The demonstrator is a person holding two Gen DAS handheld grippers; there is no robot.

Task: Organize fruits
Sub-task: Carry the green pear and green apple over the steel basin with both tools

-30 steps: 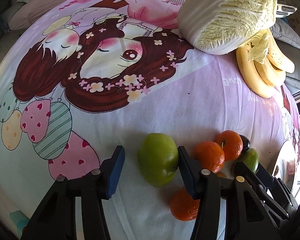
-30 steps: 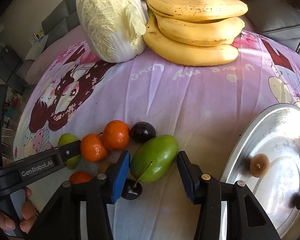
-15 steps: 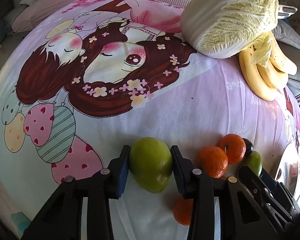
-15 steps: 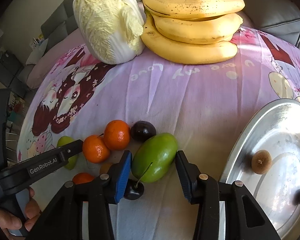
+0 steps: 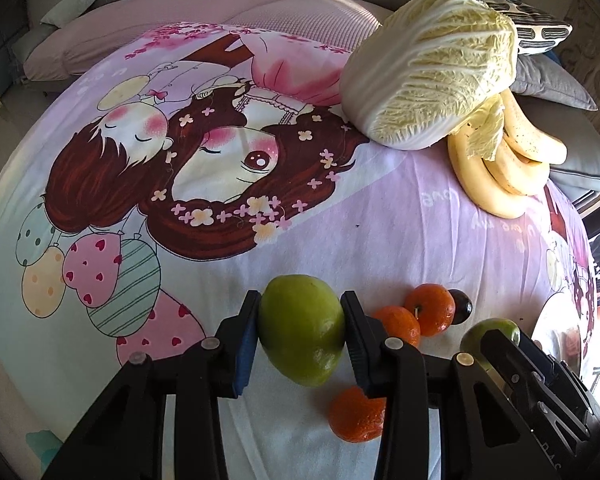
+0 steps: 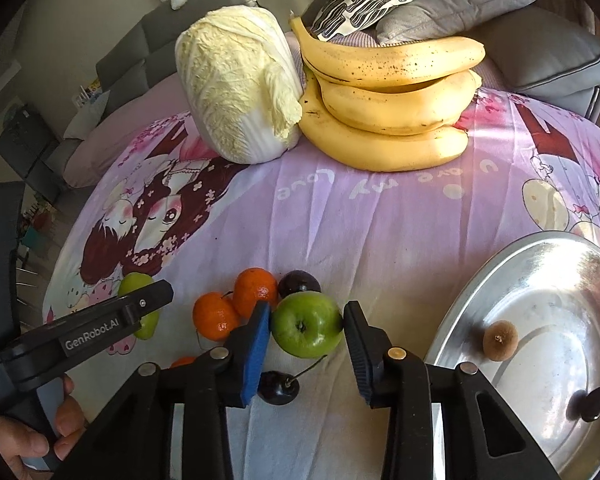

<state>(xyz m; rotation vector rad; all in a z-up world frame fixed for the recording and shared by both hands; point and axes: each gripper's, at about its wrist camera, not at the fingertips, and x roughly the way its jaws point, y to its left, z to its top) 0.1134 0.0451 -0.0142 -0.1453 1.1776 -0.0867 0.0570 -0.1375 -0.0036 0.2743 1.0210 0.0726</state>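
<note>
The left gripper (image 5: 301, 339) is clamped on a green mango (image 5: 302, 328) above the bed's cartoon sheet (image 5: 380, 216). The right gripper (image 6: 306, 330) is closing on a green apple (image 6: 307, 325), both pads touching it, near the steel tray (image 6: 500, 276). Oranges (image 6: 256, 291) lie just beyond; bananas (image 6: 392, 104) and cabbage (image 6: 236, 84) farther back.

The round silver metal tray (image 6: 480, 304) is cut off by the right wrist picture's right edge. A small orange mandarin (image 6: 184, 361) shows only as a sliver behind the black fingers (image 6: 256, 344). The yellow banana bunch (image 5: 512, 168) is partly hidden behind the pale napa cabbage (image 5: 432, 72).
</note>
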